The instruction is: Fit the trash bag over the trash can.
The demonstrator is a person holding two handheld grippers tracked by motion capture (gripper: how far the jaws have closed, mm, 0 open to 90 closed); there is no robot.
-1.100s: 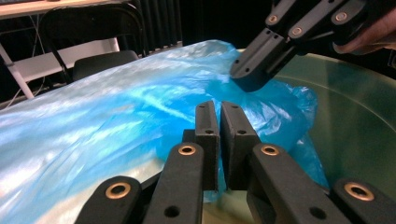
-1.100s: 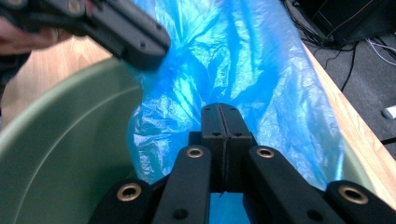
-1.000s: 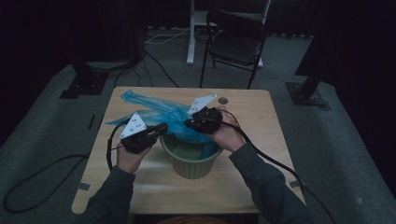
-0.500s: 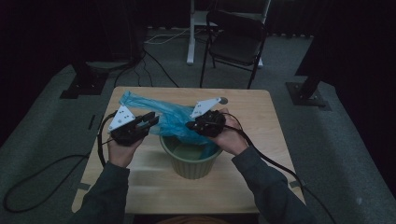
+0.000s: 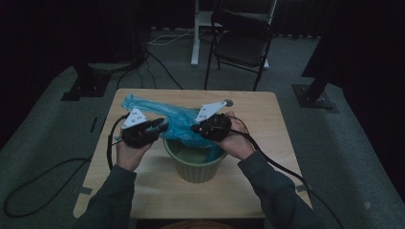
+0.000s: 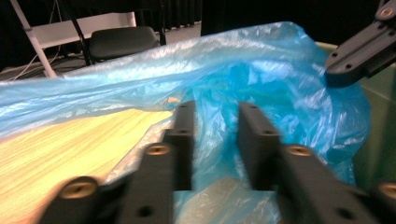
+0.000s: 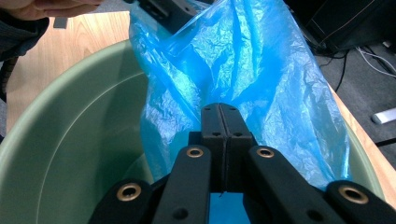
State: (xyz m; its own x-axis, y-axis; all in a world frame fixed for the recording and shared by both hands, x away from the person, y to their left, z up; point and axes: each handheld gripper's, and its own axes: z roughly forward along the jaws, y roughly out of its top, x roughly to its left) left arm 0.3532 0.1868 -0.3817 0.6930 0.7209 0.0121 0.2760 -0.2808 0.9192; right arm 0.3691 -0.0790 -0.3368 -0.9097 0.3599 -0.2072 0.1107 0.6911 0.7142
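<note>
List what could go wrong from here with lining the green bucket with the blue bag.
1. The left gripper has just been closing, but its jaws stand apart with blue bag film loose between them; it may close on too little plastic and slip off.
2. The right gripper is shut on a thin fold over the green bucket; pulling the two apart could tear the film.
3. Much of the bag lies on the table behind; tugging might tip the bucket.
</note>
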